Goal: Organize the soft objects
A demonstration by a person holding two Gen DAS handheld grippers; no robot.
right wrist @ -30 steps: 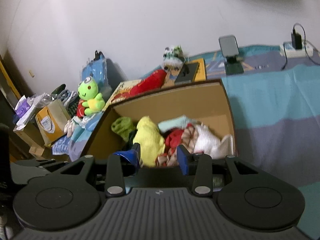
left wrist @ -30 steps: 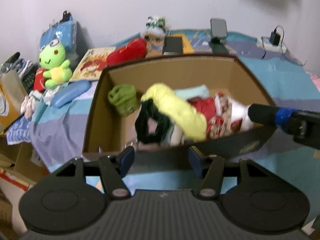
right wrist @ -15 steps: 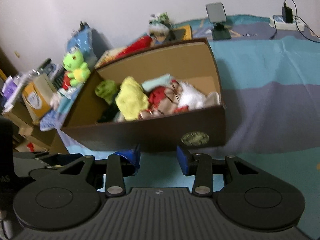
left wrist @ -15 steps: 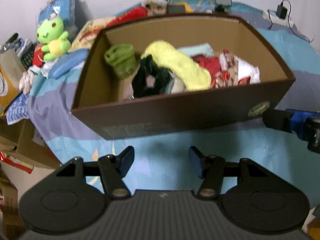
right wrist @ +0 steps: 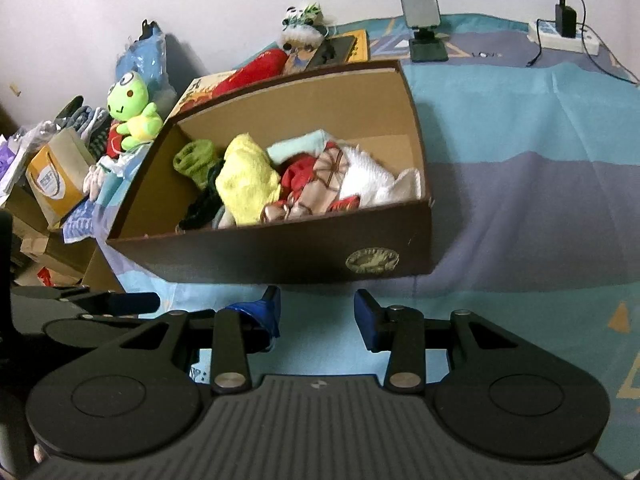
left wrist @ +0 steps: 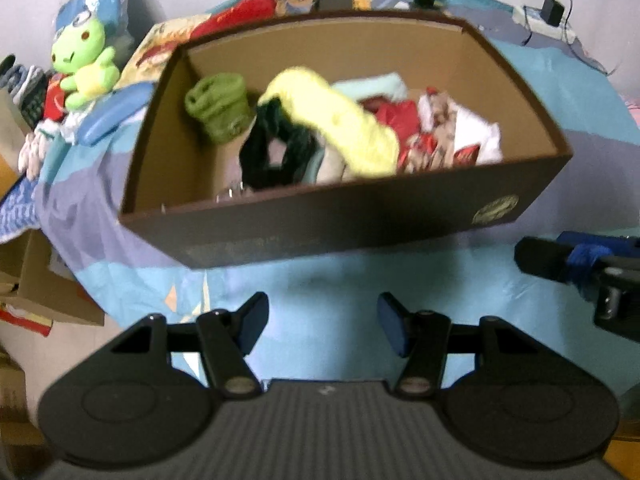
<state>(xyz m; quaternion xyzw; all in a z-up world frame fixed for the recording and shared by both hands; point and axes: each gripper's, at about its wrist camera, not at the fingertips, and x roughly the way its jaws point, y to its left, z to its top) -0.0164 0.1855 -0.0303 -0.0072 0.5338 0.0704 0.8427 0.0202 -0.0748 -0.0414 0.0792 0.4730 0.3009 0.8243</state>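
Observation:
A brown cardboard box (left wrist: 344, 224) (right wrist: 280, 252) stands on the blue bedspread. Inside lie a yellow cloth (left wrist: 336, 120) (right wrist: 246, 180), a green knitted piece (left wrist: 218, 106) (right wrist: 194, 160), a dark green scrunchie (left wrist: 276, 152), a pale teal cloth (right wrist: 298, 144), red patterned fabric (left wrist: 404, 118) (right wrist: 308, 178) and a white fluffy piece (left wrist: 478, 132) (right wrist: 370, 178). My left gripper (left wrist: 322, 322) is open and empty, in front of the box's near wall. My right gripper (right wrist: 316, 316) is open and empty too, also on the near side. One right fingertip (left wrist: 540, 258) shows in the left wrist view.
A green frog plush (left wrist: 82, 66) (right wrist: 134, 112), a blue bag (right wrist: 144, 60), a red plush (right wrist: 256, 72) and books lie left and behind the box. A phone on a stand (right wrist: 422, 24) and a power strip (right wrist: 564, 36) sit by the wall. Cardboard boxes (right wrist: 60, 184) crowd the bed's left edge.
Both grippers have drawn back from over the box to its near side and tilted down, so the box now sits higher in both views. Nothing was picked up.

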